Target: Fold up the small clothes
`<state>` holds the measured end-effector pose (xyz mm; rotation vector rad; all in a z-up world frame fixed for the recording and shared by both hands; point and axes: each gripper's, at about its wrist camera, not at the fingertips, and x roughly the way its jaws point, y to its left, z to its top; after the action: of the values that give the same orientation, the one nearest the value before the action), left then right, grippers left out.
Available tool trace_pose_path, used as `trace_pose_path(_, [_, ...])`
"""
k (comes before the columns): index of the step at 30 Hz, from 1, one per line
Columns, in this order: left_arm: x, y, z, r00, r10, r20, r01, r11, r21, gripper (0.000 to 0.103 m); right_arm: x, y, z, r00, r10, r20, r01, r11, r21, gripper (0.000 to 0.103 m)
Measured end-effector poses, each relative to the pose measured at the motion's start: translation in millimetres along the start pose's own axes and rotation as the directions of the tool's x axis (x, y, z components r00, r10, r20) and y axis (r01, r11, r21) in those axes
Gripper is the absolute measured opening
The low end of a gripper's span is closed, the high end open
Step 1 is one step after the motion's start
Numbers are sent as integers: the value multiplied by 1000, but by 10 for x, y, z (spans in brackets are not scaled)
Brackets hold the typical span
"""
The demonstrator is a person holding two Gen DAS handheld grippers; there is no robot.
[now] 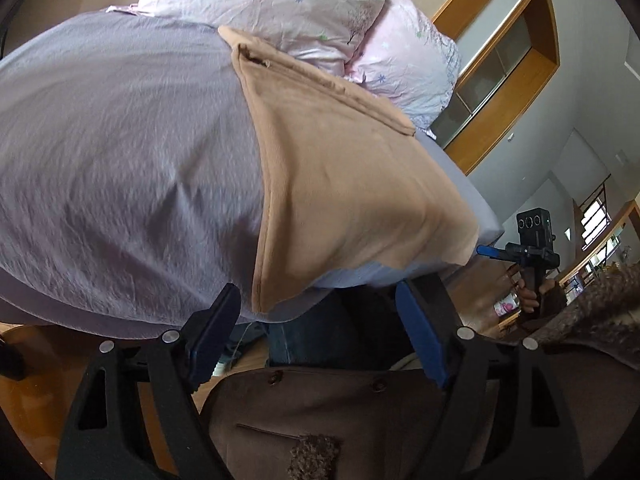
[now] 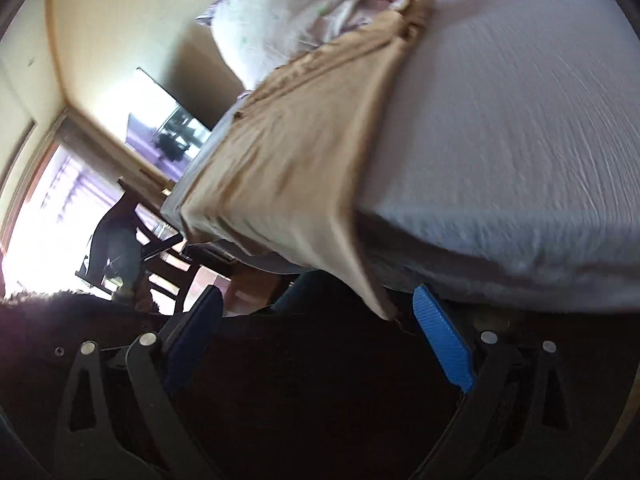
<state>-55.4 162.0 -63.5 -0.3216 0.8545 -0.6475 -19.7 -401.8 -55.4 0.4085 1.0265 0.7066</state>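
Observation:
A tan garment (image 1: 340, 184) lies spread on the lilac bed sheet (image 1: 120, 160), its near end hanging over the bed edge. My left gripper (image 1: 316, 320) is open and empty, just below the garment's near left corner. My right gripper (image 2: 320, 320) is open, with the garment's (image 2: 296, 168) near right corner hanging between its jaws, close to the right blue pad (image 2: 440, 340). In the left wrist view the right gripper (image 1: 486, 251) shows by the garment's far corner; its jaws cannot be made out there.
Pink flowered pillows (image 1: 320, 12) lie at the head of the bed, touching the garment's far end. My brown coat (image 1: 340, 420) fills the foreground. A wooden framed window (image 1: 500, 80) and chairs (image 2: 160, 248) stand beyond the bed.

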Motion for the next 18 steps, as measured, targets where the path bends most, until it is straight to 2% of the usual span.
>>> trace_pose_path(3, [179, 79, 24, 1000, -10, -18, 9, 1000, -21, 81, 193, -227, -6, 1000, -15, -13, 15, 999, 49, 96])
trace_pose_path(7, [320, 190, 72, 999, -38, -8, 37, 995, -97, 79, 453, -326, -40, 997, 81, -18, -79, 994, 79, 95])
trace_pose_path(8, [332, 219, 67, 998, -56, -5, 55, 991, -124, 72, 504, -332, -53, 993, 113, -18, -112, 991, 80, 77])
trace_pose_path(9, [343, 243, 62, 997, -81, -3, 80, 985, -151, 54, 559, -330, -63, 988, 152, -21, -150, 986, 80, 35])
trace_pose_path(10, [347, 269, 50, 994, -108, 0, 106, 977, -185, 40, 584, -303, -79, 981, 191, -20, -190, 980, 63, 13])
trace_pose_path(11, [326, 283, 28, 991, -131, 5, 129, 968, -213, 15, 584, -281, -96, 974, 226, -22, -224, 973, 59, 6])
trace_pose_path(12, [308, 297, 22, 989, -148, 11, 146, 961, -236, 6, 561, -266, -104, 971, 236, -21, -235, 971, 49, 6])
trace_pose_path(14, [221, 255, 35, 982, -186, 42, 190, 948, -255, 5, 464, -197, -122, 965, 261, -17, -261, 965, 16, 6])
trace_pose_path(18, [-8, 68, 279, 967, -227, 116, 248, 945, -213, 5, 161, 25, 82, 952, 305, 38, -301, 950, -89, 6])
